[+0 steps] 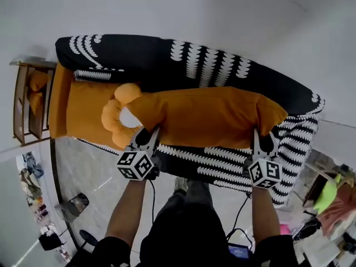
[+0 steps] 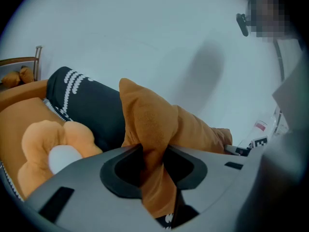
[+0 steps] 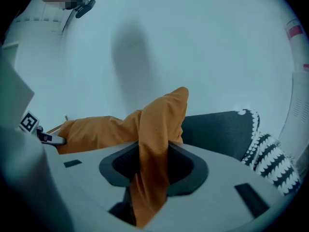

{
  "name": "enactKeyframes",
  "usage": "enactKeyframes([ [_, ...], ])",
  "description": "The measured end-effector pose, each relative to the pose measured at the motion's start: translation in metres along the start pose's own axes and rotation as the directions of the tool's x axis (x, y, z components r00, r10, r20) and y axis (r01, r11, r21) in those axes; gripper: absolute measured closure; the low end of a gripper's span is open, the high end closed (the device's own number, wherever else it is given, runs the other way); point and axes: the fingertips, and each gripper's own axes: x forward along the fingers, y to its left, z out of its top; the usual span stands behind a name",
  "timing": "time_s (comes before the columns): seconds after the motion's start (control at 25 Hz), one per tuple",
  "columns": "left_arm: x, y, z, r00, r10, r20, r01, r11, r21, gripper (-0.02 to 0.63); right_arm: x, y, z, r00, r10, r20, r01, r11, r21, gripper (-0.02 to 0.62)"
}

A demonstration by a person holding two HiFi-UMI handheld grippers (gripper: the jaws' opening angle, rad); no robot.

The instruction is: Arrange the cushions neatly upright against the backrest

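The person grips one long orange cushion (image 1: 211, 115) at both lower corners. The left hand-held gripper (image 1: 146, 137) is clenched on the cushion's left corner. In the left gripper view its jaws stand only narrowly apart, with a thick fold of the orange fabric (image 2: 153, 178) pinched between them. The right hand-held gripper (image 1: 261, 142) grasps the opposite corner in the same way, and a twisted fold of the fabric (image 3: 150, 173) fills its jaw gap. The cushion stretches between the two grippers above the seat of the black-and-white patterned sofa (image 1: 289, 149), in front of its dark backrest (image 1: 222, 65). A flower-shaped cushion (image 1: 118, 121) lies just beside the held cushion's left end, resting on a second orange cushion (image 1: 78, 110) at the sofa's left end.
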Motion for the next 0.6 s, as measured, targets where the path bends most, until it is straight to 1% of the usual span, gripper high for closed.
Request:
enactKeyframes([
  [0.12,0.033,-0.040,0.003,0.997,-0.076,-0.028,0.077,0.996,0.035,0.465,-0.020,-0.043,0.011,0.997,-0.078,0.030,0.077,0.997,0.019,0.431],
  [0.24,0.064,-0.079,0.001,0.988,-0.142,-0.065,0.147,0.986,0.073,0.463,-0.036,-0.085,0.014,0.988,-0.146,0.044,0.144,0.989,0.037,0.430],
  [0.44,0.107,-0.128,-0.003,0.971,-0.211,-0.111,0.224,0.968,0.117,0.463,-0.045,-0.142,0.017,0.974,-0.218,0.057,0.216,0.975,0.043,0.425],
  [0.6,0.134,-0.159,-0.010,0.955,-0.257,-0.149,0.276,0.953,0.125,0.460,-0.048,-0.181,0.018,0.959,-0.277,0.058,0.274,0.960,0.056,0.425],
])
